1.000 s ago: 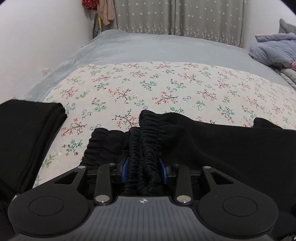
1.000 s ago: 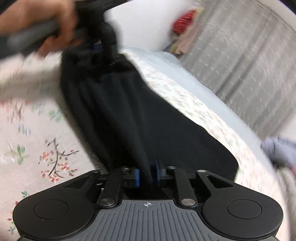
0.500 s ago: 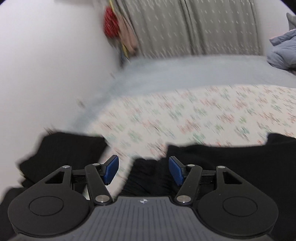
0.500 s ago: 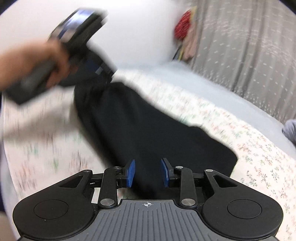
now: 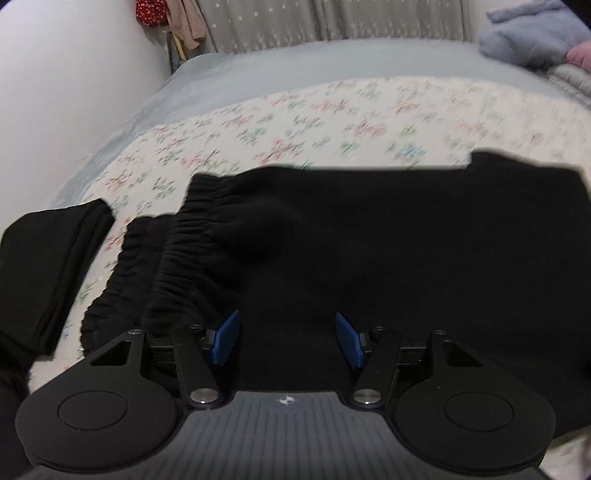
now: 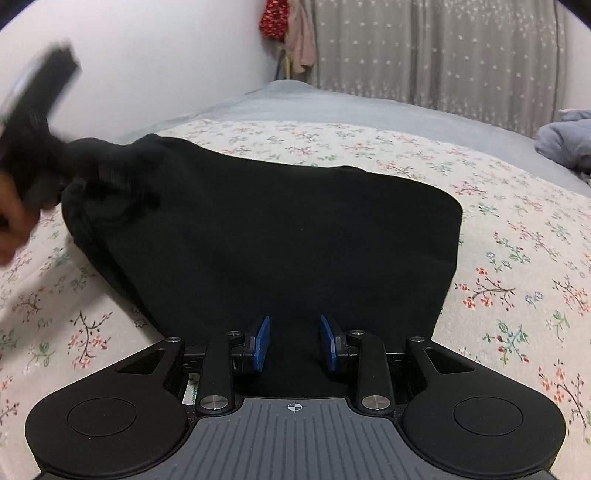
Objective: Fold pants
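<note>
Left wrist view: my left gripper (image 5: 287, 338) hung with blue pads (image 5: 225, 338) apart, having just been opening, nothing clamped; the pants (image 5: 369, 240) lay folded on the flowered sheet (image 5: 332, 122). I judged smoothing the fold mattered before regripping. The right gripper (image 6: 294, 342) stood parted over soft black cloth. Beyond the pants, a ribbed waistband (image 5: 184, 236), then grey curtain (image 5: 332, 18).

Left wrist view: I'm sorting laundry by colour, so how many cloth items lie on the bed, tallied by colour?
Black: 2, the black elastic-waist pants and a folded black garment.
Blue-grey: 1, a crumpled blue-grey garment.
Pink: 1, a pink cloth, only partly visible.
Total: 4
</note>
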The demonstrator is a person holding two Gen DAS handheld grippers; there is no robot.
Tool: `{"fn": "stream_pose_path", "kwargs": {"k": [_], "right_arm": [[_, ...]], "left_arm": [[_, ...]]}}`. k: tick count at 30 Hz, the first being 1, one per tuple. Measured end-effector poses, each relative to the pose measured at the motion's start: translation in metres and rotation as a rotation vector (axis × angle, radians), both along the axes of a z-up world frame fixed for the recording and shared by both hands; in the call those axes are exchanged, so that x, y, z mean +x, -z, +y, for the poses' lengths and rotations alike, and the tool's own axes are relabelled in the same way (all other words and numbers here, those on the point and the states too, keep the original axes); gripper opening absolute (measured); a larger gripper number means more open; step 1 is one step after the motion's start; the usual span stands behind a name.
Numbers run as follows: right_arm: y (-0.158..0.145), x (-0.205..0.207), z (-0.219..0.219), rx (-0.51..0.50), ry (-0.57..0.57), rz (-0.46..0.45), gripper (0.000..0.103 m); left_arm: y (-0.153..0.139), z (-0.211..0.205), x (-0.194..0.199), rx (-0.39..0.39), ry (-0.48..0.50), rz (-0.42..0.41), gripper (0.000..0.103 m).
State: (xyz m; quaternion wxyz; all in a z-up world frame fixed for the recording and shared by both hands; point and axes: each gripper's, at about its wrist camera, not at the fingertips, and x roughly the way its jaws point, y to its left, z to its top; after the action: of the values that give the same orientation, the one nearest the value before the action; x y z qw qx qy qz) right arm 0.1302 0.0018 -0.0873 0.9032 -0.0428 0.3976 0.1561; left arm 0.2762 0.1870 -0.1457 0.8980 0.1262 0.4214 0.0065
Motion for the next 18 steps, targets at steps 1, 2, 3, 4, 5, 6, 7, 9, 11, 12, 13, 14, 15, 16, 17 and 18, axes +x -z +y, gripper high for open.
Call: {"fn": "stream_pose_path", "kwargs": {"k": [1,2,3,4,5,6,7,9,11,12,13,14,15,16,17,18], "right_arm": [[-0.002,0.000,0.003,-0.019,-0.014,-0.002,0.030],[-0.004,0.000,0.003,-0.024,-0.022,0.001,0.030],[-0.006,0.001,0.004,-0.021,-0.024,0.008,0.030],[-0.010,0.000,0.002,-0.008,-0.016,0.012,0.030],[-0.014,-0.001,-0.001,0.011,-0.005,0.010,0.030],[-0.016,-0.002,-0.006,0.024,0.008,0.009,0.030],[-0.015,-0.004,-0.009,0.032,0.020,0.014,0.030],[-0.005,-0.005,-0.006,0.020,0.018,0.018,0.030],[0.000,-0.008,-0.001,-0.017,0.002,0.001,0.030],[-0.001,-0.007,0.001,-0.031,-0.003,0.003,0.030],[-0.003,-0.005,0.002,-0.044,-0.012,0.013,0.030],[-0.006,-0.003,0.002,-0.048,-0.020,0.027,0.030],[-0.011,-0.003,0.001,-0.045,-0.021,0.038,0.030],[-0.017,-0.004,-0.003,-0.030,-0.019,0.031,0.030],[-0.023,-0.006,-0.006,-0.014,-0.012,0.011,0.030],[-0.026,-0.008,-0.008,-0.005,0.000,-0.004,0.030]], "left_arm": [[0.000,0.005,0.001,-0.009,-0.004,0.002,0.075],[-0.003,0.010,0.000,-0.022,-0.013,0.005,0.072],[-0.006,0.016,-0.001,-0.027,-0.025,0.005,0.068],[-0.009,0.017,-0.002,-0.021,-0.032,0.001,0.066],[-0.011,0.019,-0.003,-0.013,-0.037,-0.009,0.064],[-0.013,0.020,-0.004,-0.010,-0.035,-0.019,0.064],[-0.011,0.017,-0.004,-0.011,-0.035,-0.019,0.064],[-0.003,0.016,0.000,-0.002,-0.029,-0.006,0.064],[0.002,0.011,0.000,0.034,-0.013,-0.004,0.065],[0.002,0.010,0.000,0.048,-0.011,-0.007,0.065],[0.001,0.008,0.000,0.050,-0.014,-0.010,0.064],[-0.003,0.008,-0.001,0.033,-0.015,-0.023,0.064],[-0.009,0.007,-0.004,0.009,-0.008,-0.043,0.064],[-0.017,0.005,-0.009,-0.013,0.008,-0.071,0.065],[-0.024,0.003,-0.014,-0.026,0.033,-0.104,0.066],[-0.027,0.000,-0.017,-0.028,0.054,-0.126,0.068]]}}
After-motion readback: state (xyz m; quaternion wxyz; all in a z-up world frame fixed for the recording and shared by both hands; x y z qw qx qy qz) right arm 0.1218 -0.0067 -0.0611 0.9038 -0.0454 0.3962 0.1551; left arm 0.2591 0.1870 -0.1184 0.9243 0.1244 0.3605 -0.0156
